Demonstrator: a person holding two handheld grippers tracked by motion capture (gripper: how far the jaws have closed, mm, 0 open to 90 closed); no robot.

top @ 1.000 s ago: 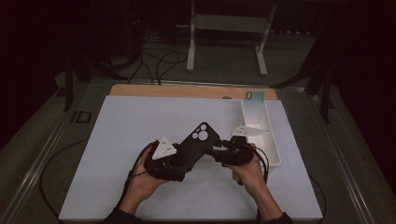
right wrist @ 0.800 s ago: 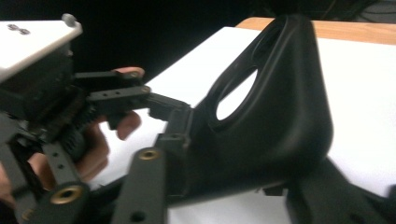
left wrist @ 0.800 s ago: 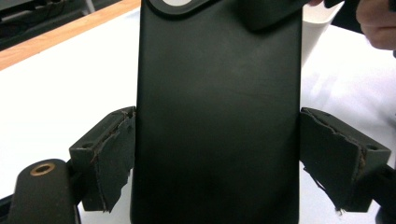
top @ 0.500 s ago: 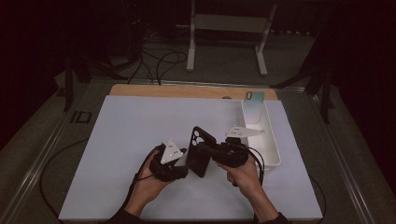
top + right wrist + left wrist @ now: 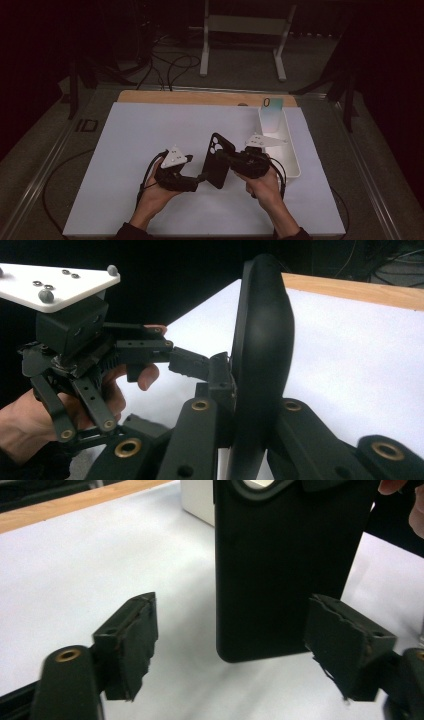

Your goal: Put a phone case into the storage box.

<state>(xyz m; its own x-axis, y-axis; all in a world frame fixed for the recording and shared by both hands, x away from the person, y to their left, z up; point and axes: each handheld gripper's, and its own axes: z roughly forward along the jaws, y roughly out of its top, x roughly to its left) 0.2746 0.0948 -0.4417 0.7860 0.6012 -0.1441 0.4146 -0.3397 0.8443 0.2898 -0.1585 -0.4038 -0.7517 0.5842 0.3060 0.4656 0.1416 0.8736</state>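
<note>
Black phone case (image 5: 219, 160), slim and rectangular with rounded corners and a raised camera cut-out at its upper end: held up on edge over the near-centre of the white table sheet (image 5: 150, 135), tilted, its lower end close above the sheet. In the left gripper view the case (image 5: 280, 570) stands upright between that gripper's two pads, its rounded bottom corner just above the sheet (image 5: 75, 570).

Right gripper (image 5: 235, 159), black two-jaw tool with a grey three-cornered plate on top, in the person's right hand (image 5: 262, 182): jaws drawn together and clamped on the case's thin edge. In the right gripper view the two jaws pinch the case (image 5: 260, 350) from either side, the case seen edge-on.

Left gripper (image 5: 200, 177), matching black tool with its own grey plate, in the person's left hand (image 5: 155, 192): jaws apart and just been widening, the pads (image 5: 132, 645) standing clear of the case on both sides, a gap visible at each. In the right gripper view its tip (image 5: 200, 365) reaches to the case's flat side; whether it touches cannot be told.

White oblong plastic tray (image 5: 290, 150): lies to the right, just beyond the right hand, running away along the sheet's right margin.

Pale translucent card-like item (image 5: 272, 112): at the tray's far end; detail too small to tell.

Wooden board edge (image 5: 200, 97): along the sheet's far side.

White metal stand (image 5: 245, 30) and dark cables (image 5: 175, 65): on the floor beyond the table.
</note>
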